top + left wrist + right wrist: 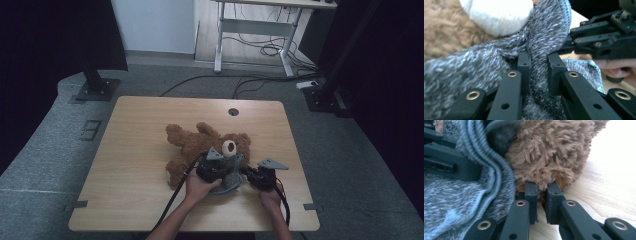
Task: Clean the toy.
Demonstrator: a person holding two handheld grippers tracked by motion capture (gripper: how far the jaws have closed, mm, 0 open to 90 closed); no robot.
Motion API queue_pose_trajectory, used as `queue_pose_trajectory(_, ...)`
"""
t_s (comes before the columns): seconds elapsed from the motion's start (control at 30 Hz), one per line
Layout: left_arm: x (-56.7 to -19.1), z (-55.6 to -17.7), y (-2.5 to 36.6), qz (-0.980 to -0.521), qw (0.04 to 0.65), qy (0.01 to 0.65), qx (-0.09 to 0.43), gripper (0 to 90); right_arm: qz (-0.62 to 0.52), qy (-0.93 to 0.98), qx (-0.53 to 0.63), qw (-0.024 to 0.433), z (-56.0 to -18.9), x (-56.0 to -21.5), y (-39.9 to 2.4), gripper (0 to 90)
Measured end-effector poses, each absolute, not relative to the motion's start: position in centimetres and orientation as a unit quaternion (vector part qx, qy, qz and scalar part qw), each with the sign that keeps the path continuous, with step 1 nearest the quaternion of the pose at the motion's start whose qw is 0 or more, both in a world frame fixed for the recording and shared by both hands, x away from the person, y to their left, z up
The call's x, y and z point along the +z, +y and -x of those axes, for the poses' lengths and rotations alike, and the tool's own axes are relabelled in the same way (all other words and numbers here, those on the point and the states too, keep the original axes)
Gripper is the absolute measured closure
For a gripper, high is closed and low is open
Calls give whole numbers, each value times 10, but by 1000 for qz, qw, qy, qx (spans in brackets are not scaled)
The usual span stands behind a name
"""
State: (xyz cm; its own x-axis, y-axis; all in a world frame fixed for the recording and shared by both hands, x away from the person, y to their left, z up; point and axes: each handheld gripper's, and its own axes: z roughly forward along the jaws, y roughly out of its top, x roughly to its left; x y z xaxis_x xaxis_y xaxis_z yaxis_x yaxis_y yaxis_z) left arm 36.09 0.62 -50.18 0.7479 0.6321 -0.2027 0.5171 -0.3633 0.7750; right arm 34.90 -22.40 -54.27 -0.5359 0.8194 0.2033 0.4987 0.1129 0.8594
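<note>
A brown teddy bear (192, 142) lies on its back on the wooden table (135, 165), head toward me. A grey knitted cap (227, 184) sits bunched at its head, just under the white snout (496, 15). My left gripper (539, 62) is shut on a fold of the grey knit (544, 32); from above it (231, 162) is at the head's left side. My right gripper (541, 188) is shut with its tips pinching the brown fur (549, 152) beside the cap's ribbed edge (481, 167). In the high view the right gripper (246, 171) is close to the left one.
The bear takes up the table's middle, with bare wood to the left and far side. A round cable hole (233, 111) is near the far edge. Beyond the table, a stand base (95, 89) and cables (260, 80) lie on the floor.
</note>
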Motion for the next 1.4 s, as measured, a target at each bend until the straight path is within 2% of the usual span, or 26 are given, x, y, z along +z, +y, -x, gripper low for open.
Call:
queue_pose_trajectory(0.43,-511,-357,86,-789,468,397,11,755,-446,729,495,158,-350,-543,-228,827)
queue_pose_trajectory(0.83,-511,-344,159,-780,449,434,49,755,-440,733,494,160,-350,-544,-228,827)
queue_pose_trajectory(1.0,-503,-340,178,-774,446,446,62,756,-437,735,494,159,-350,-544,-229,827)
queue_pose_trajectory(1.23,-480,-339,157,-766,479,424,70,757,-437,734,495,159,-351,-545,-229,827)
queue_pose_trajectory(1.4,-462,-350,82,-784,495,369,61,758,-439,733,496,158,-351,-545,-229,827)
